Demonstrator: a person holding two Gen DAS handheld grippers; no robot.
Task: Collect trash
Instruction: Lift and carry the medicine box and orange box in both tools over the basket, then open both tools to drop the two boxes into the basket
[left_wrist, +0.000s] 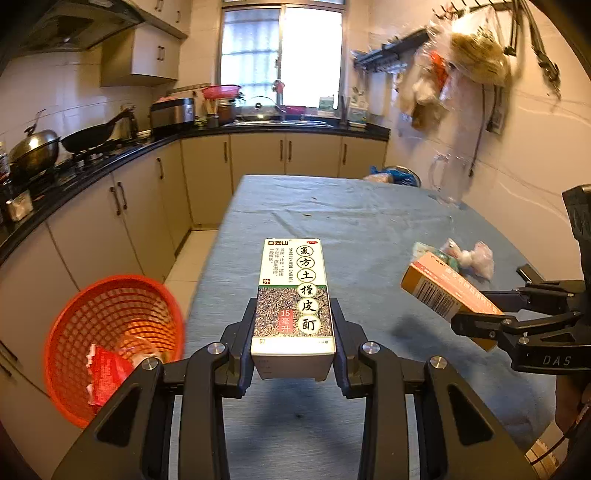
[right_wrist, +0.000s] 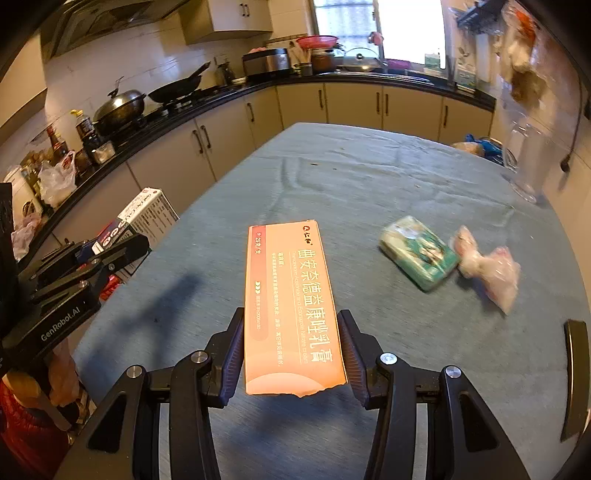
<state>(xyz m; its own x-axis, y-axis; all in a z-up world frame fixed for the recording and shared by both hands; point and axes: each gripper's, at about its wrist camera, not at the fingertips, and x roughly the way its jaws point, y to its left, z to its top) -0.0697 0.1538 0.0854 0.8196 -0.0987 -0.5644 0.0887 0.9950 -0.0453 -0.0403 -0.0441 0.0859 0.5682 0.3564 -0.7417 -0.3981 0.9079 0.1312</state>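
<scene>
My left gripper (left_wrist: 293, 332) is shut on a green and white medicine box (left_wrist: 293, 295), held above the blue-clothed table (left_wrist: 332, 214); the box also shows in the right wrist view (right_wrist: 147, 212). My right gripper (right_wrist: 291, 347) is shut on an orange medicine box (right_wrist: 290, 302), also seen in the left wrist view (left_wrist: 443, 291). A red mesh trash basket (left_wrist: 110, 332) with a red wrapper inside stands on the floor left of the table. A green packet (right_wrist: 419, 256) and a crumpled pink plastic wrapper (right_wrist: 491, 269) lie on the table at the right.
A clear jug (right_wrist: 528, 162) stands at the table's far right by the wall. A blue bag (left_wrist: 395, 175) lies beyond the far edge. Kitchen counter with pans (left_wrist: 88, 136) runs along the left. Bags hang on the right wall (left_wrist: 472, 55).
</scene>
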